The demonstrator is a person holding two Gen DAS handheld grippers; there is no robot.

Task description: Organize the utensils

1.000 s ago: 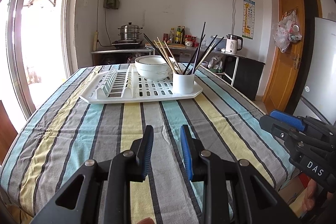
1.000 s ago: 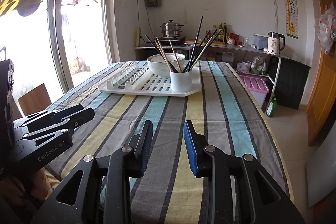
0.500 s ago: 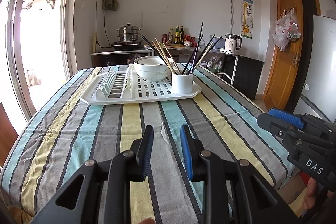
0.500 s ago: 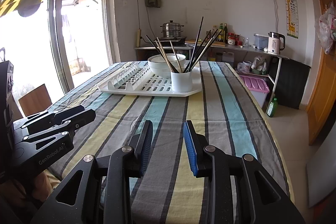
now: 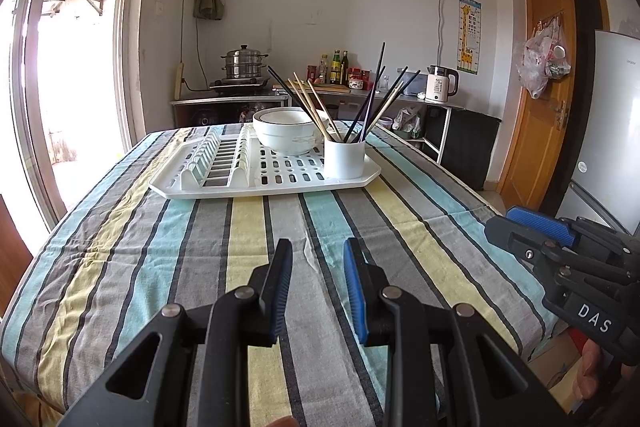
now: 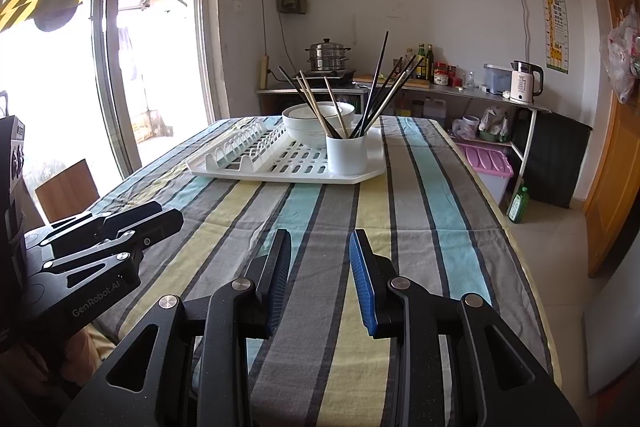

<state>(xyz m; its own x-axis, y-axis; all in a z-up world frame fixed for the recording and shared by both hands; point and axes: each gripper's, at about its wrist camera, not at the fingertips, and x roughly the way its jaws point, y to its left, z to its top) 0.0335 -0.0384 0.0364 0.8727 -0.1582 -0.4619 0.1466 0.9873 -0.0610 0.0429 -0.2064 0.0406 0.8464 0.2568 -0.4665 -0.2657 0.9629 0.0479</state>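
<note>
Several chopsticks (image 5: pixel 362 99), some dark and some pale wood, stand fanned out in a white cylindrical cup (image 5: pixel 344 159), well ahead of both pairs of jaws and a little to the right of the gap between them in each wrist view. The cup sits at the near right corner of a white slotted dish rack (image 5: pixel 224 187), and just behind it, on the same rack, rests a stack of white bowls (image 5: pixel 286 135) with a dark rim line; whether the bowls touch the cup cannot be told. The rack's row of upright plate dividers lies to the left of the bowls and holds nothing. The rack lies on a table under a striped tablecloth (image 5: pixel 132 255) of grey, yellow and pale blue bands, which runs back from beneath the jaws. The left gripper (image 5: pixel 316 287) hangs over the near edge of the cloth with its blue-padded jaws spread apart and nothing between them. The right gripper (image 6: pixel 318 283) is beside it, its jaws likewise spread and bare, also above the cloth. Each gripper shows at the side of the other's view, well apart from the rack. Far beyond the jaws, against the back wall, a steel steamer pot (image 5: pixel 243 63) stands on a stove, and to its right a counter carries bottles (image 5: pixel 340 67) and a white electric kettle (image 5: pixel 440 87).
</note>
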